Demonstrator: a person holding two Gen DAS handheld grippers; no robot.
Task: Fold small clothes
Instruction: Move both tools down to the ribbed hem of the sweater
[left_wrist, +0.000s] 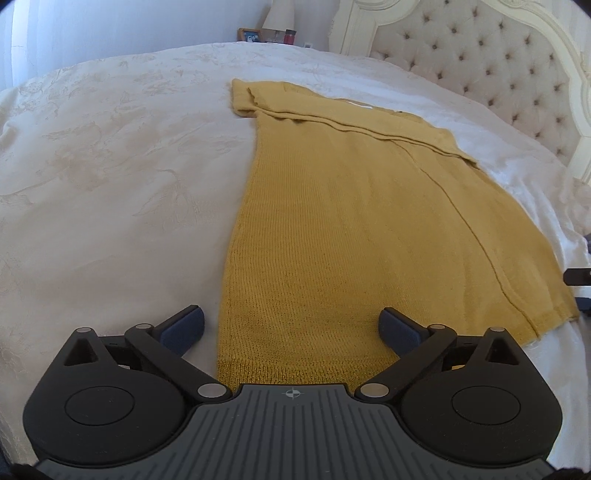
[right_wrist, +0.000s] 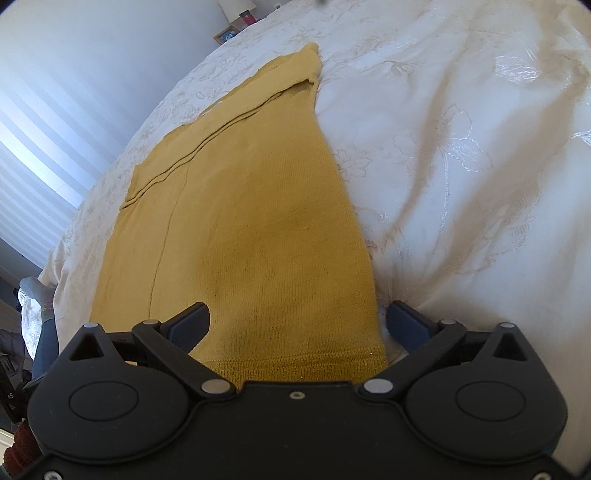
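grippers left (left_wrist: 291, 326) and right (right_wrist: 299, 321) angled down, jaws wide, seemingly just above yellow knit top (left_wrist: 332, 221) hem

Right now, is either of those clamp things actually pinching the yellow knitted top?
No: the left gripper and right gripper both stand wide open, pads clear of the mustard knit top lying flat on the bedspread.

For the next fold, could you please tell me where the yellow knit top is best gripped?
Grip the ribbed hem's two near corners of the yellow knit top, coming in low from its near end. It lies flat, lengthwise, and only that hem edge offers open jaws a thin bite.
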